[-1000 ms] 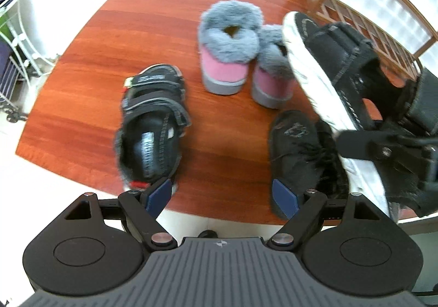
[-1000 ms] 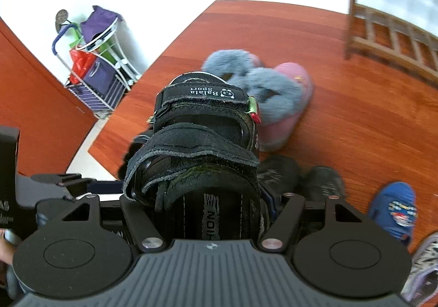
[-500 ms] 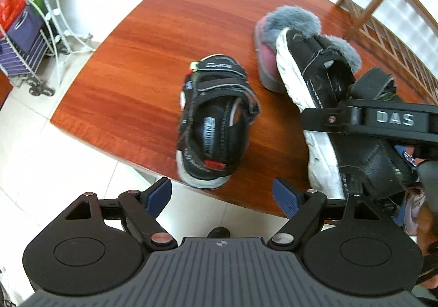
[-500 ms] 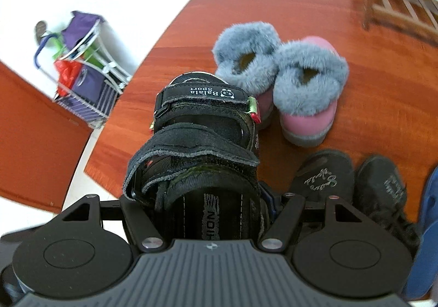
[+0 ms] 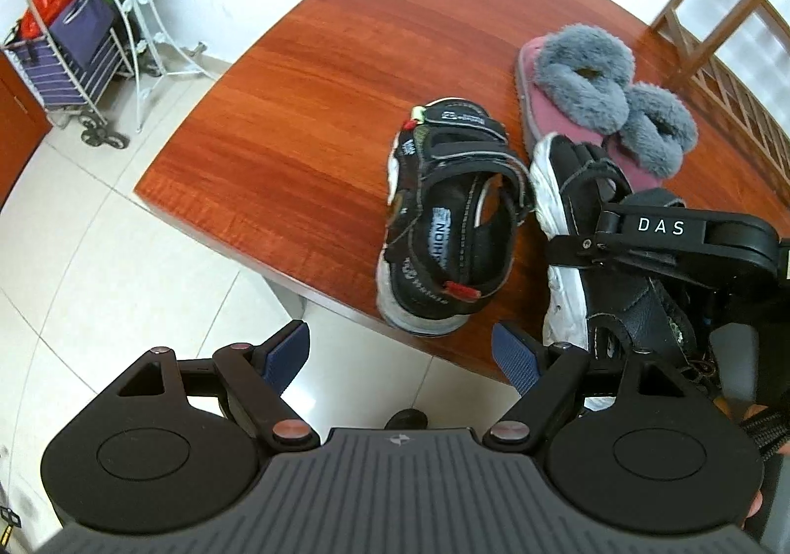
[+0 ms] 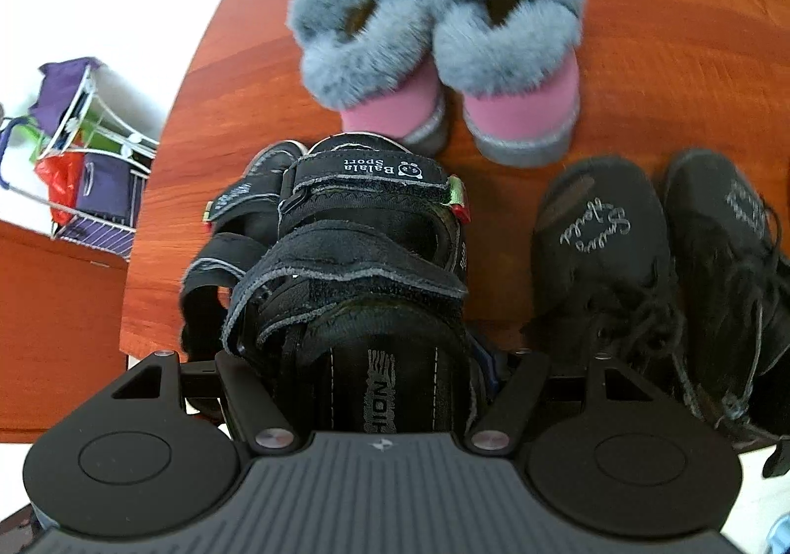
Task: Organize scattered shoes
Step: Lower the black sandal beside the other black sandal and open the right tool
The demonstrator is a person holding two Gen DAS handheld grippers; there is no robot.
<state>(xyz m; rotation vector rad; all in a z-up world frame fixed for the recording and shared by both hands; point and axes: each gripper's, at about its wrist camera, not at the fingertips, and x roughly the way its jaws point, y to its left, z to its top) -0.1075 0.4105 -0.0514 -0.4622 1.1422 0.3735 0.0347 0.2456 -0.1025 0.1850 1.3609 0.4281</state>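
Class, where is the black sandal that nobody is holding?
In the left wrist view, the loose black sandal lies near the table's front edge, left of its held mate.

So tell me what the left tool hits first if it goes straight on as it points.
Probably the floor tiles just off the table's edge; the left tool is open, with the loose black sandal slightly right of its line. Depth unclear.

right gripper's fingertips: hidden under the held sandal in the right wrist view.
second sandal: partly covered by the held one.
black shoes: rightmost cut by the picture's edge.
wooden rack: cropped at the top right corner.
pink slippers: softly blurred.
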